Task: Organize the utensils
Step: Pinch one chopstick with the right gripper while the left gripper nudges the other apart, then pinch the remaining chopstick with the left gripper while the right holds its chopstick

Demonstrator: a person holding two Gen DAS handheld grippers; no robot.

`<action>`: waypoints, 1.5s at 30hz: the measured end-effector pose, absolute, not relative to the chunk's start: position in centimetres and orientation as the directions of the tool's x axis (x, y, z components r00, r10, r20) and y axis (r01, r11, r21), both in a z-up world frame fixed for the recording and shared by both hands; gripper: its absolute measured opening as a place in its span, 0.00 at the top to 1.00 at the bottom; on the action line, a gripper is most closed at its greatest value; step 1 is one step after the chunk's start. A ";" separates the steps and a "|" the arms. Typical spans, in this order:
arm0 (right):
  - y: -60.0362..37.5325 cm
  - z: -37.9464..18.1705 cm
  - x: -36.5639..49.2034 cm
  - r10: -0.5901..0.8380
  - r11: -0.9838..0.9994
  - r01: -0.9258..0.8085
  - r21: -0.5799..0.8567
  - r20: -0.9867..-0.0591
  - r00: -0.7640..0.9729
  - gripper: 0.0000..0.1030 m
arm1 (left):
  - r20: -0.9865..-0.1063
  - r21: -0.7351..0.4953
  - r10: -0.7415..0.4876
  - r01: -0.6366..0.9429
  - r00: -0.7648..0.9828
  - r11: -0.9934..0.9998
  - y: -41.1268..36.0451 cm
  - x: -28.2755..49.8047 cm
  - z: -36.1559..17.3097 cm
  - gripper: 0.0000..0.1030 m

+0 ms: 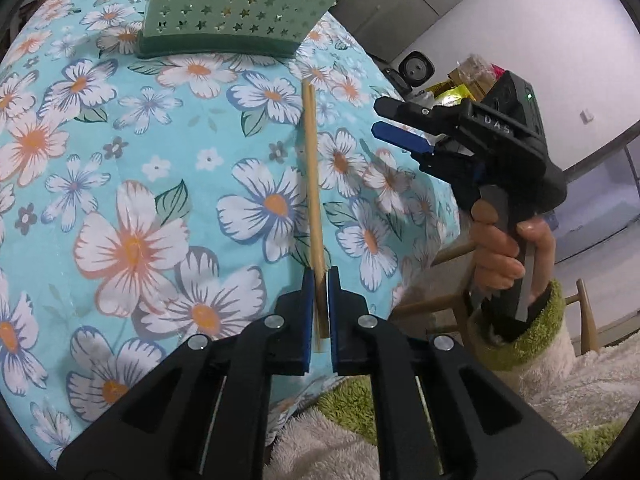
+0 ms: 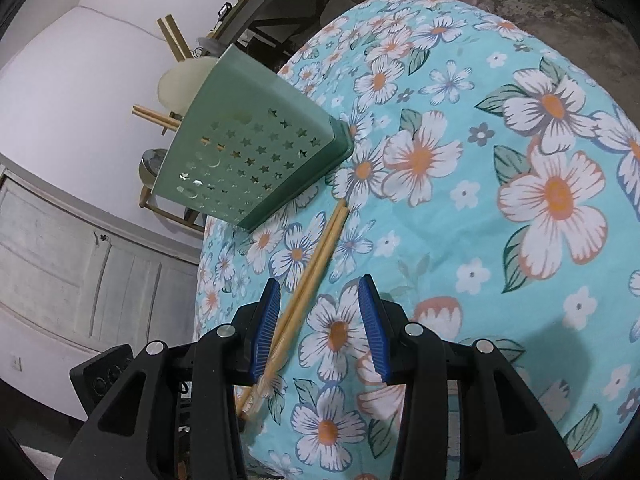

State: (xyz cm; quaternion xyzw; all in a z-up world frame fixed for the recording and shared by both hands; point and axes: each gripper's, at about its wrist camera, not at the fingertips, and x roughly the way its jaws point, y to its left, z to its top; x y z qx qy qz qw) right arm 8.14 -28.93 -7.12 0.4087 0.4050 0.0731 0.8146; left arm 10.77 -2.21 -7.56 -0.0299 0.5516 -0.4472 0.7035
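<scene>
A pair of wooden chopsticks point(image 1: 311, 168) lies along the floral tablecloth, tips toward a green star-punched utensil holder point(image 1: 236, 4). My left gripper point(image 1: 320, 280) is shut on the near end of the chopsticks. My right gripper point(image 1: 376, 118) hovers to the right of them, jaws apart and empty. In the right wrist view the chopsticks point(image 2: 320, 252) run from the holder point(image 2: 240, 152) down past the left finger of my right gripper point(image 2: 318, 292), which is open. Other chopsticks point(image 2: 154, 114) and a pale spoon point(image 2: 180, 84) stick out of the holder's top.
The table with the blue floral cloth point(image 1: 132, 184) ends just right of the chopsticks. A wooden chair point(image 1: 584, 316) and fluffy rug stand beyond the edge. A grey cabinet point(image 2: 60, 248) and shelves stand behind the holder.
</scene>
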 end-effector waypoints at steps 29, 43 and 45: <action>-26.9 -11.4 12.0 0.536 0.572 0.272 0.774 -0.604 0.590 0.92 | -0.746 -0.539 -0.666 0.573 0.015 0.617 -4.4 14.9 -9.8 0.81; -31.0 -10.6 8.2 0.483 0.581 0.310 0.753 -0.625 0.614 0.92 | -0.783 -0.464 -0.621 0.632 0.035 0.621 -6.7 14.9 -9.4 0.73; -31.2 -10.8 8.0 0.483 0.578 0.313 0.754 -0.625 0.613 0.92 | -0.794 -0.437 -0.606 0.647 0.048 0.625 -7.3 14.8 -9.3 0.73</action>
